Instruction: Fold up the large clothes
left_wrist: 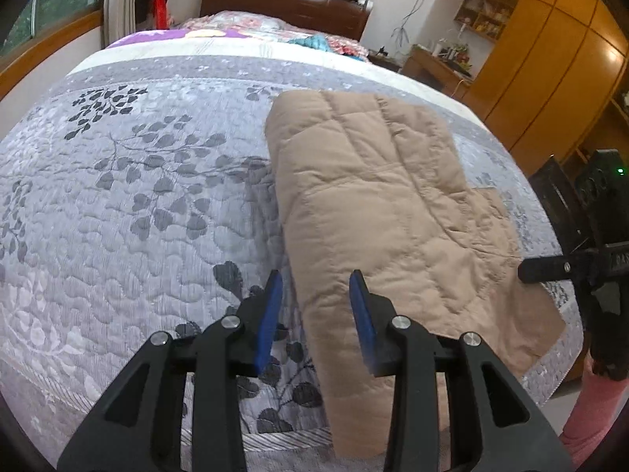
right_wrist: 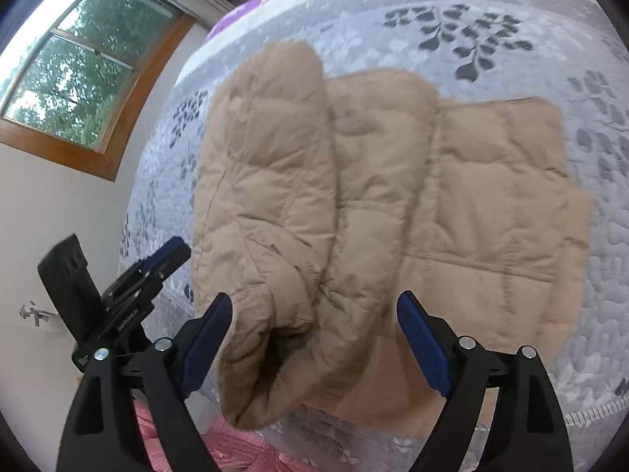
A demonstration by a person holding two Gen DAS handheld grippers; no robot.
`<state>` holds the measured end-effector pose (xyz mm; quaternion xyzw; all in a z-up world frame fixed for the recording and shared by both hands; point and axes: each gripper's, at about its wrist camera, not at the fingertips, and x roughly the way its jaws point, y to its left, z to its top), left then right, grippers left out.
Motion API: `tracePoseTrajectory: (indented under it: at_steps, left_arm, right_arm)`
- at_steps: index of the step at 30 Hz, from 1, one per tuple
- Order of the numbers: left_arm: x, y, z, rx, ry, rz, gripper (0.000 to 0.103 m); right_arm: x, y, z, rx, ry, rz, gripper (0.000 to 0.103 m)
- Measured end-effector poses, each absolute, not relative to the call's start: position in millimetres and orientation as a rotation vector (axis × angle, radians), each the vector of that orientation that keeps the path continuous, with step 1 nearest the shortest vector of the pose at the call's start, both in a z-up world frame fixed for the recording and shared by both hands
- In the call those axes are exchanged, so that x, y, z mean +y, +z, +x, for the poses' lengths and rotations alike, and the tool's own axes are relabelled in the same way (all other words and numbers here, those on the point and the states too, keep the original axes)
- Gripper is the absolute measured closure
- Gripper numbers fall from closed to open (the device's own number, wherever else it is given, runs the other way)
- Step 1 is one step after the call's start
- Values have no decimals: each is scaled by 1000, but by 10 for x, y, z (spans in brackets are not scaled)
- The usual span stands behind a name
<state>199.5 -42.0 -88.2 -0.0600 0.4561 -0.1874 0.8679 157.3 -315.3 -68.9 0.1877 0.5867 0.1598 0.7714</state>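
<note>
- Hovering over the near bed edge: left gripper [left_wrist: 316,289], jaws partly apart, gripping nothing, above the tan quilted coat's [left_wrist: 377,196] left border.
- Spread wide and empty: right gripper [right_wrist: 314,312], coat cuff [right_wrist: 271,354] below.
- Lying folded on grey leaf-print bedspread [left_wrist: 129,181]; bare quilt left, beyond.

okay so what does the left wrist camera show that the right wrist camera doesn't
Left wrist only: a wooden headboard, orange wardrobe and cluttered desk.

Right wrist only: a window with trees outside, and the jacket's open sleeve cuff.

Both: the tan quilted jacket lying on the grey leaf-print bedspread, unheld.
</note>
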Motion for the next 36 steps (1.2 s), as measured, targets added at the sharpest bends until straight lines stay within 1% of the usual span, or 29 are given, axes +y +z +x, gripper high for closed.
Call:
tracePoseTrajectory:
  at_steps: [2,3,4,5,6,7,10,13,18,29,33,36]
  left_arm:
    - [-441,-910,2038,961,-391,-124,68]
    - [-445,-907,2044,961,-394,-124,68]
    - [-448,-910,2051,960,-395,-123,67]
    - [-450,-908,2055,959,-395,-121,67]
    - [-452,-907,2055,957,-394,-119,66]
    - [-453,-910,2059,957,-392,-118,66]
    - [-454,-908,2060,961,-393,-122,65]
    - [-480,-888,2043,955,-398,-119,65]
    - [-553,-835,1997,939,-412,-100,65]
    - [-772,-613,1831,869,-451,-48,64]
    - [-905,-590,1781,859,-482,-24,64]
    - [-1022,-640,1772,874,-504,-6,63]
  right_arm:
    - [-3088,-755,1600,1289,328,385,17]
    - [-3070,-770,1595,1294,319,376,21]
    - [-3047,-794,1595,1299,319,369,32]
    - [-3022,-825,1594,1307,327,365,38]
    - [-3000,-834,1583,1311,327,362,47]
    - [-2978,-836,1567,1302,332,355,58]
    - [-2913,-790,1500,1265,333,304,69]
    - [-2848,-704,1407,1223,334,251,77]
    - [-2834,-442,1172,1141,350,190,80]
    - [-3066,175,658,958,312,125,81]
    - [-3227,156,584,953,281,144,81]
    - [-3405,30,563,966,248,182,81]
